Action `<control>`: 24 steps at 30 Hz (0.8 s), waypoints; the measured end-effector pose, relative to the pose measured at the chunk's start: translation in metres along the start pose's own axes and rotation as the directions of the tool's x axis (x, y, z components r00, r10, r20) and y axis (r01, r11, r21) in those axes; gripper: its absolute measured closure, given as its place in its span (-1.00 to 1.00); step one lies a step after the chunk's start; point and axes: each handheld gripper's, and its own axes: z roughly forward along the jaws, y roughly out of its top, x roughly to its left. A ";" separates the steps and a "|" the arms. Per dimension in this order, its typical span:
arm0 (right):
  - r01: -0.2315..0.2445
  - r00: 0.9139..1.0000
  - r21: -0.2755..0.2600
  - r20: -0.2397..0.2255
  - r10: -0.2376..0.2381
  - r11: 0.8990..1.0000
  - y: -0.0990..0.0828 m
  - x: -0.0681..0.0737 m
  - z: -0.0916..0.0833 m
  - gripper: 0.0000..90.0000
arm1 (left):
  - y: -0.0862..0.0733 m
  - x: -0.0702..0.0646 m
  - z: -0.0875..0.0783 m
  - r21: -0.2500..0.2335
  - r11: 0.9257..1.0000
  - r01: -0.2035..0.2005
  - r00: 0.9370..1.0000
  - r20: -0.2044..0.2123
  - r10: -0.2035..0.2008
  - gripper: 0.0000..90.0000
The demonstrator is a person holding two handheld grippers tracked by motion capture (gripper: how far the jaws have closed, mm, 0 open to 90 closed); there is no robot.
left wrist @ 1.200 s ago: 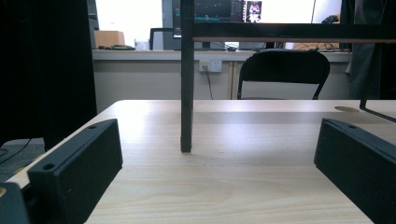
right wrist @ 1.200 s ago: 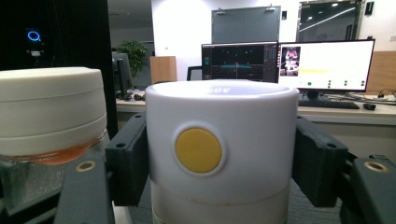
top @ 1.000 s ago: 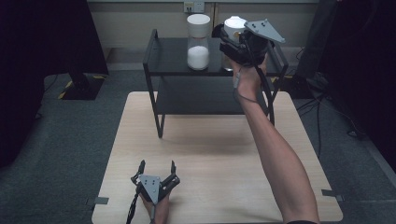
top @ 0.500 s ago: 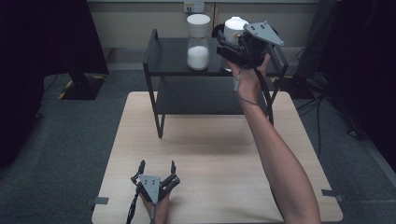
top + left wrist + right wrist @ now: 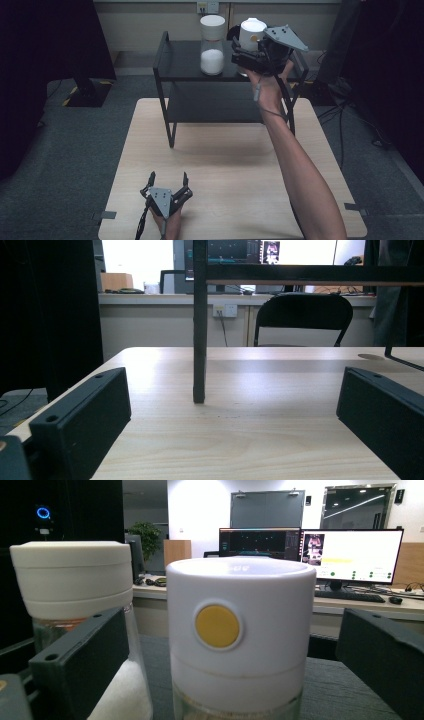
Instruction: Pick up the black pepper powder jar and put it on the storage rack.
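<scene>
On the light wooden tabletop (image 5: 235, 165) stands a black two-tier metal shelf rack (image 5: 186, 60), set toward the far edge. Its upper shelf carries two jars. The clear glass jar with a white lid and white granules in its lower part (image 5: 212, 46) stands near the middle of the shelf. Just to its right is the second clear jar with a white cap bearing a round yellow button (image 5: 235, 640), seen in the high view as a white cap (image 5: 251, 33) partly behind the gripper.

The right hand-held gripper (image 5: 250, 52) is raised at the right part of the upper shelf, held by an outstretched bare forearm (image 5: 300, 170). In the right gripper view its two black jaws stand wide apart, one on either side of the yellow-button jar; the jar sits between them, with a gap visible on the right side and no clear contact on the left. The granule jar (image 5: 75, 610) rises behind the left jaw.

The left hand-held gripper (image 5: 167, 192) rests low at the near edge of the tabletop, well apart from the rack. In the left gripper view its jaws are spread wide with nothing between them, pointing toward a black front leg of the rack (image 5: 199, 325). A black chair (image 5: 299, 320) stands beyond the tabletop.
</scene>
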 end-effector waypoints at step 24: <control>-0.006 1.000 -0.052 0.004 0.006 0.999 -0.023 0.001 -0.064 -1.00 | 0.000 0.000 0.000 -0.002 1.000 0.003 1.000 -0.002 -0.003 -0.99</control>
